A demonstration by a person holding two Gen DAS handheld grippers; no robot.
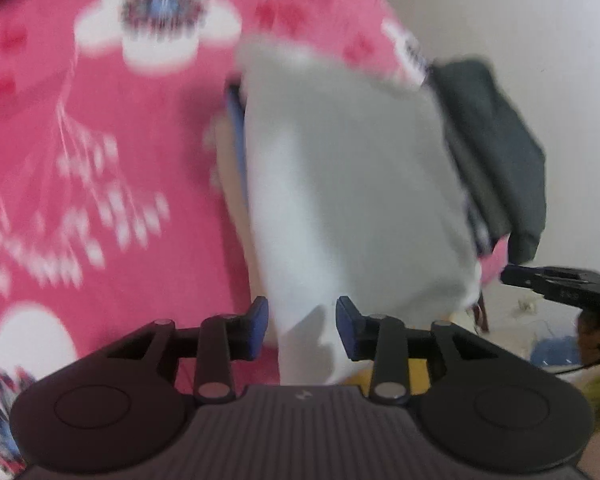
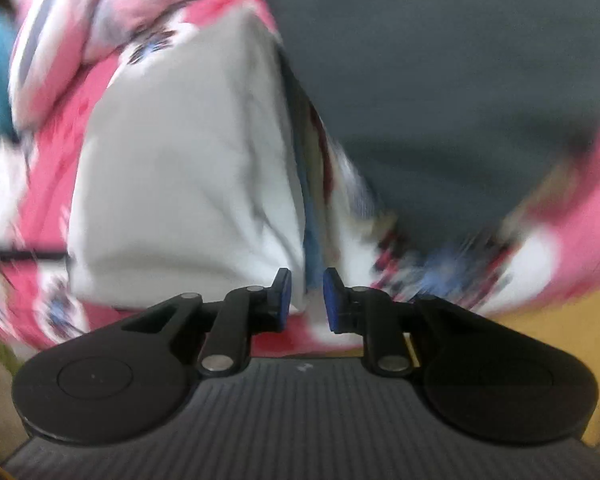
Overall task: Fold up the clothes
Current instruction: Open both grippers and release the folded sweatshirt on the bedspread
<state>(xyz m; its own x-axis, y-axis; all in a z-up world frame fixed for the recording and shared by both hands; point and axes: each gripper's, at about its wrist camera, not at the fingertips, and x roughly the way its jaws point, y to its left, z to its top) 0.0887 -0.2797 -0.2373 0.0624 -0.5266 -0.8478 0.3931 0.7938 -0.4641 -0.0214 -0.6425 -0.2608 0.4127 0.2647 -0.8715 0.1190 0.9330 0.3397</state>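
A folded light grey garment (image 1: 352, 184) lies on a pink flowered bedcover (image 1: 100, 160), on top of other folded clothes with blue edges. My left gripper (image 1: 302, 328) is open, its blue pads on either side of the garment's near edge. The same grey garment (image 2: 188, 168) shows in the right wrist view. My right gripper (image 2: 307, 300) is part open at the garment's near right corner, with nothing gripped. The right gripper also shows in the left wrist view (image 1: 556, 280), at the right. Both views are blurred by motion.
A dark grey garment (image 1: 496, 152) lies beside the pile on the right, and it fills the upper right of the right wrist view (image 2: 440, 80). A white wall (image 1: 520, 20) stands behind. A yellow surface (image 2: 560, 328) shows under the bedcover's edge.
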